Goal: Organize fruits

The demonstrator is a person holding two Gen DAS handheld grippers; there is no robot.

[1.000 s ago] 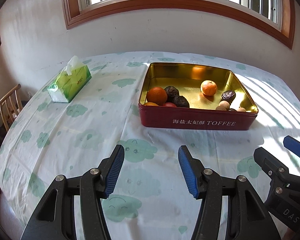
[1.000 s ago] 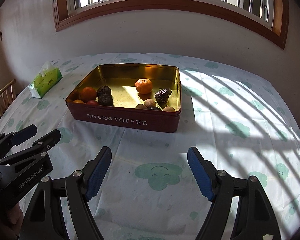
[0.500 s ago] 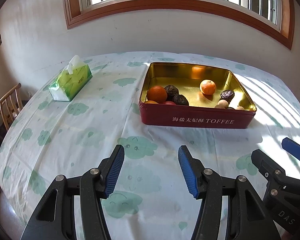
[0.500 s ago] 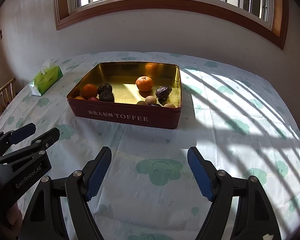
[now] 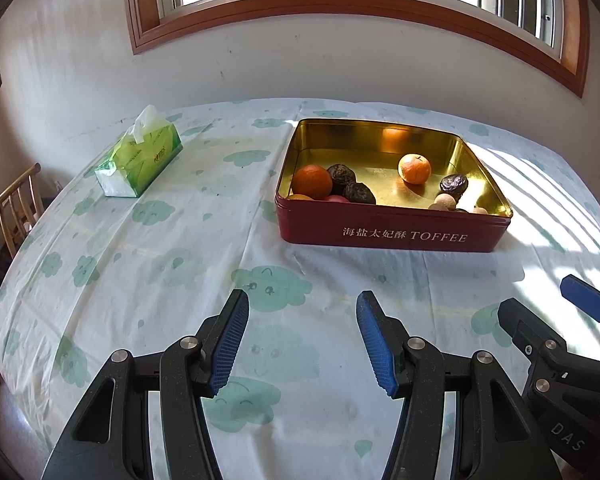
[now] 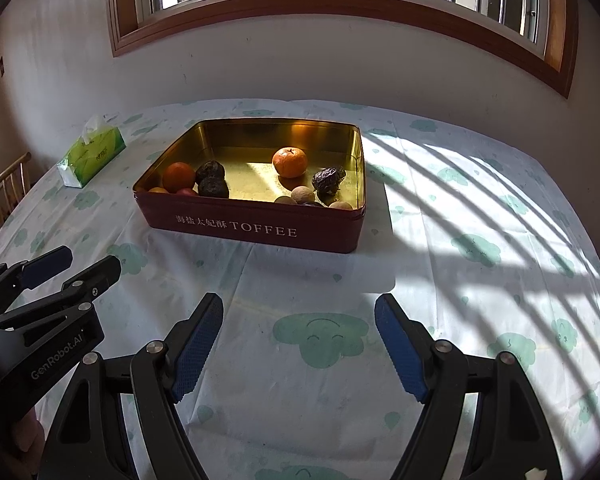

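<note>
The red toffee tin (image 5: 392,236) sits a touch farther up the frame than a moment ago; both claws have drawn back. The left gripper (image 5: 300,336) and right gripper (image 6: 298,344) are spread, holding nothing. Oranges (image 6: 290,162) and dark fruits, possibly dried, lie inside. A tissue box (image 5: 140,158) stands upper left.

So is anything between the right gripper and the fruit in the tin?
Only the tin's own near wall. The right gripper hangs open over bare cloth short of it, so it must go over the rim to reach the mandarin. The left gripper sits off to the side.
</note>
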